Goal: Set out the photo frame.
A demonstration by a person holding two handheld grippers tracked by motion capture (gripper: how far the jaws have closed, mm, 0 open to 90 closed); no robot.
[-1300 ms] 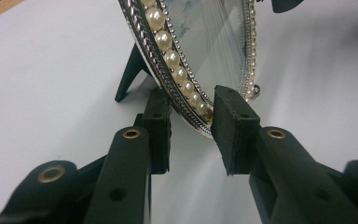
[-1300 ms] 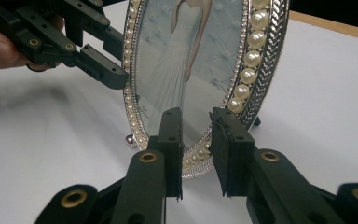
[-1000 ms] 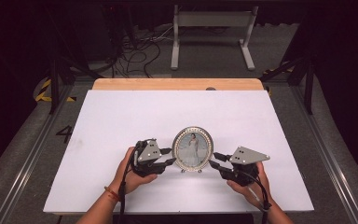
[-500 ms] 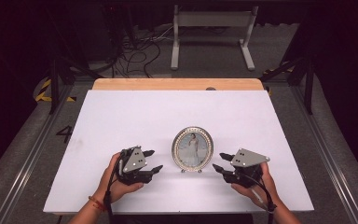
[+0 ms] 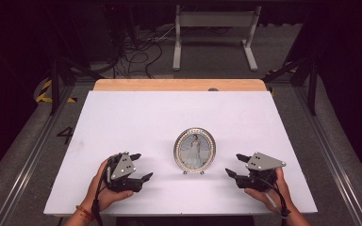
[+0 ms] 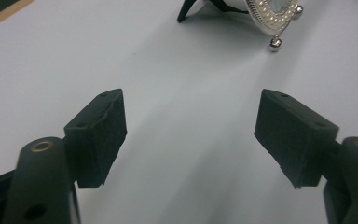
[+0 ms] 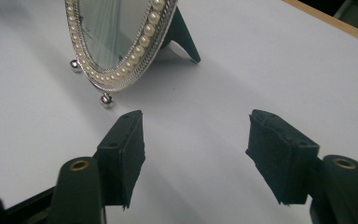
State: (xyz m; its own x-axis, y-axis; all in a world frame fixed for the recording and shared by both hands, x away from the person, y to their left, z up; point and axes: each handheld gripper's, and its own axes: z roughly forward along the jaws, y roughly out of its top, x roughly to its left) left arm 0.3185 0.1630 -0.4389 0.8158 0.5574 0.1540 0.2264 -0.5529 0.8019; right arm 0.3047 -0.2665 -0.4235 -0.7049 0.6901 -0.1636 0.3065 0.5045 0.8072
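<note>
Nearest, left gripper [image 5: 139, 166] at seven o'clock and right gripper [image 5: 233, 165] at five, both gaping, empty. Mid-table, oval picture frame [image 5: 194, 149] upright on its rear prop; likely toppled by any sideways nudge.

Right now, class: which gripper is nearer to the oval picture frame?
Right, by a small margin. The right gripper sits just off the oval picture frame, jaws open toward it. The left gripper lies farther off on the frame's other side, also open; neither touches it.
</note>
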